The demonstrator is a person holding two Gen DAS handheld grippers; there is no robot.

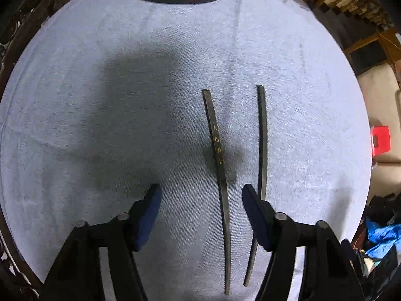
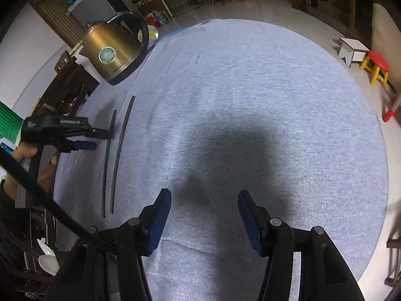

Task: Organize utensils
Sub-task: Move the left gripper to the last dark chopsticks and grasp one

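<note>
Two dark chopsticks lie side by side on a grey-blue cloth covering a round table, with the left tongs open just above them, gripping nothing. To pair them well, the tongs probably should close across both sticks near mid-length. The right tongs hang open and empty over bare cloth with ample room, a kettle standing near the far-left edge.
</note>
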